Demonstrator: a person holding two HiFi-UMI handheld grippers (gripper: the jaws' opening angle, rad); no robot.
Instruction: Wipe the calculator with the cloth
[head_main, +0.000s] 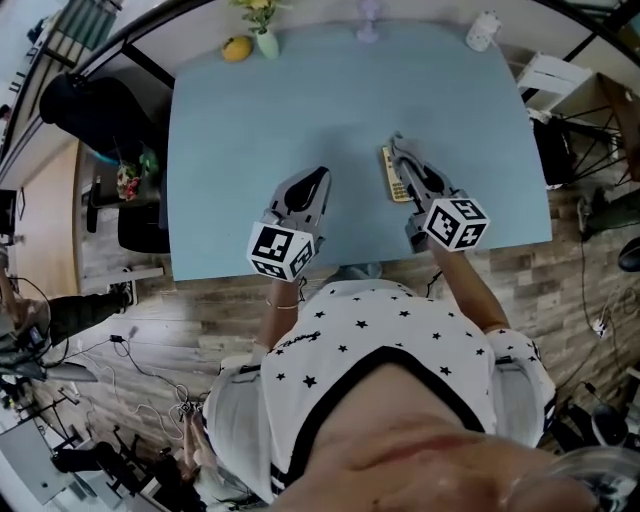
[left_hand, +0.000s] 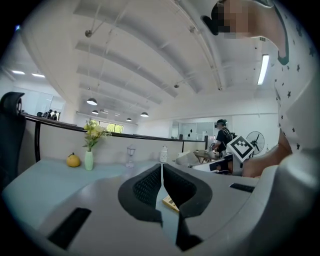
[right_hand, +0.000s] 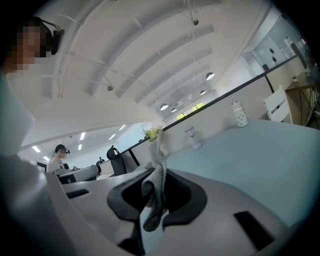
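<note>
A flat yellowish calculator (head_main: 393, 176) lies on the light blue table (head_main: 250, 150), right of centre. My right gripper (head_main: 398, 148) hovers just over it, shut on a grey cloth (right_hand: 156, 185). The cloth stands up between the jaws and hangs below them in the right gripper view. My left gripper (head_main: 321, 178) is to the calculator's left, near the table's front edge, shut with nothing between its pads. In the left gripper view a corner of the calculator (left_hand: 171, 202) shows behind the closed jaws of that gripper (left_hand: 161, 167).
Along the table's far edge stand a yellow fruit (head_main: 236, 47), a small vase of flowers (head_main: 265, 38), a clear goblet (head_main: 368, 25) and a white jar (head_main: 482, 30). A black chair (head_main: 90, 110) stands off the left side. The front table edge runs just under both grippers.
</note>
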